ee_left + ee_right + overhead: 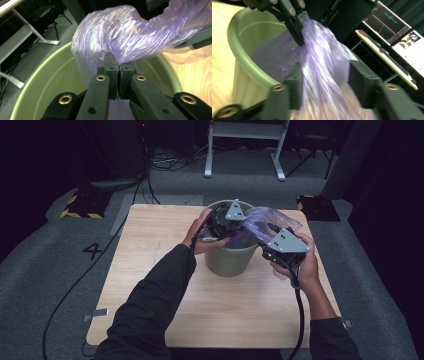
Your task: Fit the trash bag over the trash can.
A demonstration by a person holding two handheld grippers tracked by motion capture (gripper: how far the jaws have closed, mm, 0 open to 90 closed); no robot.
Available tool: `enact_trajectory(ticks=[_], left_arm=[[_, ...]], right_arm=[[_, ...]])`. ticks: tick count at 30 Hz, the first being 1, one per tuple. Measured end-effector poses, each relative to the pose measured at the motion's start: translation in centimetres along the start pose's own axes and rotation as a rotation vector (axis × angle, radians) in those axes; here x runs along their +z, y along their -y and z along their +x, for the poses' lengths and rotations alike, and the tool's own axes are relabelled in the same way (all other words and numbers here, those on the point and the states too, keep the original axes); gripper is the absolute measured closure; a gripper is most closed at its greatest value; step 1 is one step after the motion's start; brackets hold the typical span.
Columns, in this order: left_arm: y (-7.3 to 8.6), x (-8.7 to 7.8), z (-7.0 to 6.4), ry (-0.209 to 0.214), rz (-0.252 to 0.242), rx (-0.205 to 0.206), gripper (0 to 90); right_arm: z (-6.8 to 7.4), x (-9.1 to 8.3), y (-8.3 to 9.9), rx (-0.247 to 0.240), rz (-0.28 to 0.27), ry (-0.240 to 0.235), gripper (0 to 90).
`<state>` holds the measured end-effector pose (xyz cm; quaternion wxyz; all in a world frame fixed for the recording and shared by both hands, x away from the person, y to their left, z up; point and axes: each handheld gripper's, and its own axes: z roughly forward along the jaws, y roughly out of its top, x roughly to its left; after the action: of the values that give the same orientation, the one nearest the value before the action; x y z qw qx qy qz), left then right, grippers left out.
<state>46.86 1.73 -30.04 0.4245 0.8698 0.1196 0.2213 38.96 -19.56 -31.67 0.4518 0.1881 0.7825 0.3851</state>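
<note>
A pale green bin stands in the middle of the wooden table. A thin purple plastic bag hangs over its far right rim, partly inside. My left gripper is over the bin's mouth, shut on a bunched fold of the bag. My right gripper is at the bin's right side, its jaws wide apart with the bag running between them. In the right gripper view, the left gripper pinches the bag above the bin. From above, the left gripper and right gripper sit close together.
The table stands on grey carpet. A white desk frame is at the back, yellow-black striped bases flank the table, and cables lie on the floor. Monitors show beyond the bin in the right gripper view.
</note>
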Motion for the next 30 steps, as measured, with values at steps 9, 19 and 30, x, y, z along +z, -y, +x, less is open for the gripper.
enact_trajectory(ticks=[9,19,30], left_arm=[[2.7,-1.7,1.6,-0.043,0.014,-0.035,88.9],[5.3,-2.3,2.6,-0.039,-0.007,-0.106,88.7],[6.1,-2.8,2.6,-0.028,-0.033,-0.157,63.5]], right_arm=[[-0.1,-1.8,1.6,0.071,-0.011,0.012,23.5],[-0.6,-2.5,3.8,0.193,-0.071,-0.077,18.2],[-0.9,-1.4,4.4,0.195,-0.077,-0.113,83.2]])
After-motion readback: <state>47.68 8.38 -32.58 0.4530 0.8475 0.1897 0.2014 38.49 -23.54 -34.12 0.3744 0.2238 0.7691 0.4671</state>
